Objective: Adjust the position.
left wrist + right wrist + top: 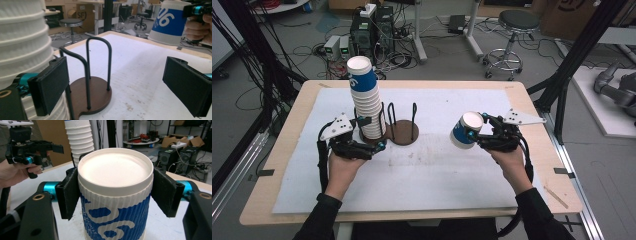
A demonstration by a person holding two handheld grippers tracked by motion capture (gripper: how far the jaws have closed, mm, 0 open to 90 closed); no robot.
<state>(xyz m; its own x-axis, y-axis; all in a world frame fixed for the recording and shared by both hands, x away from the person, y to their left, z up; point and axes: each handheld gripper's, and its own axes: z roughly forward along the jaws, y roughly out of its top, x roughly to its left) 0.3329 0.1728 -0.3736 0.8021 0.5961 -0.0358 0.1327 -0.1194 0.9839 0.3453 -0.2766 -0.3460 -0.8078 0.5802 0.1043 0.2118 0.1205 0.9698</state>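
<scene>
While both hands are reaching in from the 6 o'clock edge of the table (287, 200), the scene is reading like this:

Right hand: the right gripper (479, 134) is hanging above the white mat (452, 175), forearm angling in from 5 o'clock, fingers pointing toward 9 o'clock.
Right fingers: they are gripping the blue-and-white cup (464, 130), one pad pressing on each side of its ribbed wall just under the rim, as the right gripper view is showing (115, 195).
Cup position: it is lying on its side in the grip, off the mat, its white flat end facing up toward the high camera; it is sitting at 3 o'clock of the holder, well apart from it.
Left hand: the left gripper (377, 145) is sitting low at 7 o'clock of the cup stack (366, 100), fingers pointing toward 3 o'clock.
Left fingers: they are standing wide apart, nothing pressed between them; one finger (50, 85) is lying just beside the stack's lower wall.
Stack: it is standing upright in the left half of the wire cup holder (404, 131).
Holder base: its right half is showing bare brown wood (97, 96) between the wire loops.
</scene>
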